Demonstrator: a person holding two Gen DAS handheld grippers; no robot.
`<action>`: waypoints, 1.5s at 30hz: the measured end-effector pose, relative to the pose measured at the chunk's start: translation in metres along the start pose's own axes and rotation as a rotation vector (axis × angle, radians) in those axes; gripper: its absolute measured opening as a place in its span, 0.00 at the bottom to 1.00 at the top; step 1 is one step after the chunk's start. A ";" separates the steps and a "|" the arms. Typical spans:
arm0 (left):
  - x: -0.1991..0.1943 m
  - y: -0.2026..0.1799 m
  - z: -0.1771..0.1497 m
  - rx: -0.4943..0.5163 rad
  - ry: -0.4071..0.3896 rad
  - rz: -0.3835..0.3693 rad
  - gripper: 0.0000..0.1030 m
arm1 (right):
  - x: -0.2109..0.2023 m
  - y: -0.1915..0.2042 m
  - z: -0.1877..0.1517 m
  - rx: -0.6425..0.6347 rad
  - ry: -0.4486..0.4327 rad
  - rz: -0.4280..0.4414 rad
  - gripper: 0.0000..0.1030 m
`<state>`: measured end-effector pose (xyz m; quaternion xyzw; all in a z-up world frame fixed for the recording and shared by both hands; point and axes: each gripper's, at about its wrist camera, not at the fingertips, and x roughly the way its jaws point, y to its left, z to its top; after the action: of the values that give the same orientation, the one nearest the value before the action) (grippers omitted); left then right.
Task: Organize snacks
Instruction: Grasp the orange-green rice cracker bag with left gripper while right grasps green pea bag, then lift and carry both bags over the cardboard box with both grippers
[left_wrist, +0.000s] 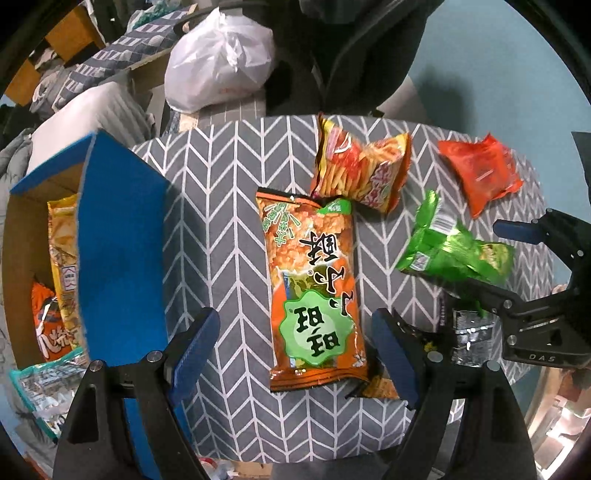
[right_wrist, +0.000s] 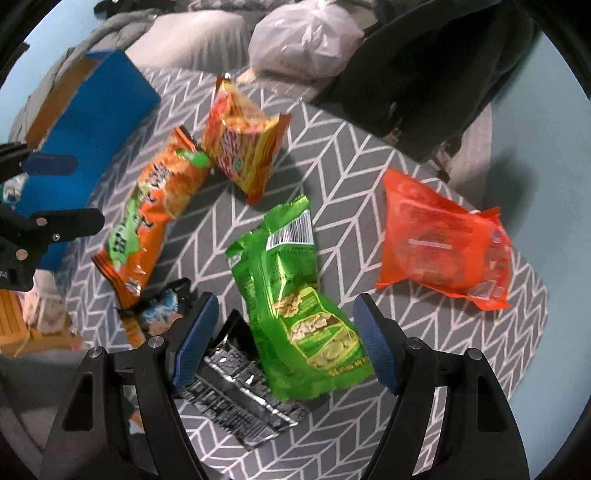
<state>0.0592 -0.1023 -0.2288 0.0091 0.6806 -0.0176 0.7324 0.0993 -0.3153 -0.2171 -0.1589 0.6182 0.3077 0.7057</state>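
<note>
Left claw (left_wrist: 293, 354): jaws apart, nothing pressed between them; it points down at the table from above.
Orange packet (left_wrist: 314, 291): lies flat on the grey herringbone cloth (left_wrist: 221, 221), directly under the left claw and between its two blue pads (left_wrist: 195, 347), touching neither.
Orange packet's long axis: runs away from the left wrist camera, roughly at right angles to the line between the pads, so the jaws would close across its narrow width.
Right claw (right_wrist: 284, 347): jaws apart and empty, also aimed steeply down.
Green packet (right_wrist: 295, 302): sits between the right claw's pads, its printed end nearest the camera, its barcode end farther away and tilted to the left; it rests partly on a silver packet (right_wrist: 236, 398).
Green packet's long axis: slanted, not square to the right jaws; a close here would likely catch the lower, fuller end.
Blue box (left_wrist: 122, 251): stands just left of the left claw, open, with packets already inside.
Nearer hand: the left for the orange packet and for the box; the right for the green packet.
Farther packets: a yellow-red packet (left_wrist: 362, 170) beyond the orange one, a red packet (right_wrist: 443, 240) off to the right side.
Judgement: each claw looks lined up over its own packet, grip not yet made.
</note>
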 end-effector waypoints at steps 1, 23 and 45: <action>0.005 0.000 0.001 -0.005 0.011 0.006 0.83 | 0.006 0.000 0.001 -0.009 0.011 -0.006 0.73; 0.081 -0.002 0.027 -0.096 0.121 -0.042 0.84 | 0.048 -0.009 -0.006 0.090 0.043 0.039 0.41; 0.048 0.023 0.000 -0.052 0.054 -0.061 0.39 | -0.015 0.001 -0.016 0.252 -0.068 0.043 0.38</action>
<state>0.0640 -0.0804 -0.2764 -0.0303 0.7003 -0.0218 0.7129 0.0861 -0.3278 -0.2052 -0.0451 0.6307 0.2481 0.7339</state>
